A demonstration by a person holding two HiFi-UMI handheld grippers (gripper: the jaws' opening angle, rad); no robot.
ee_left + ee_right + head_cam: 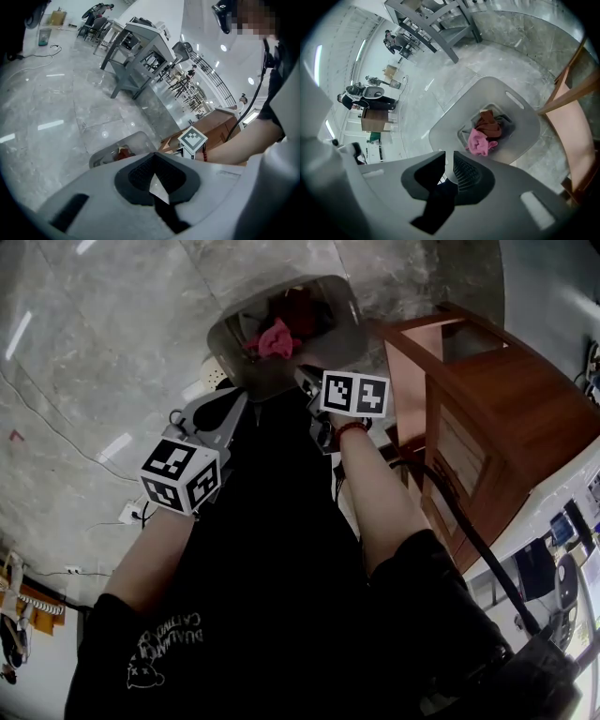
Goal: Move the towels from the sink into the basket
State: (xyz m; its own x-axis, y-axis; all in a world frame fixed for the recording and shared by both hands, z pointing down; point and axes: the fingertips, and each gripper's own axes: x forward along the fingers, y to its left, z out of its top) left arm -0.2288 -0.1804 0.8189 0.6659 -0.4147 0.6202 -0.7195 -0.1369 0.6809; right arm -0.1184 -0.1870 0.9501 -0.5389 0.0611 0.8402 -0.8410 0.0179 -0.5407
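Towels [277, 334] already lie in the grey basket [446, 129] on the floor [94, 352]. A pink towel [480, 141] is bunched on top, touching a dark red towel [489, 122] behind it, and both are sunk in the basket's central well. You hold both tools side by side just above the basket's near rim, tilted down toward it, a pose that fits letting go over the basket rather than picking up. Your right tongs [449, 158] stand a little apart, with a narrow gap and nothing between the pads; the pink towel sits close below their line. Your left tongs [154, 157] are closed tip to tip and empty. A wooden cabinet [497, 418] stands just beside the basket on your right. No sink basin shows in any view, so I cannot tell whether more towels wait there.
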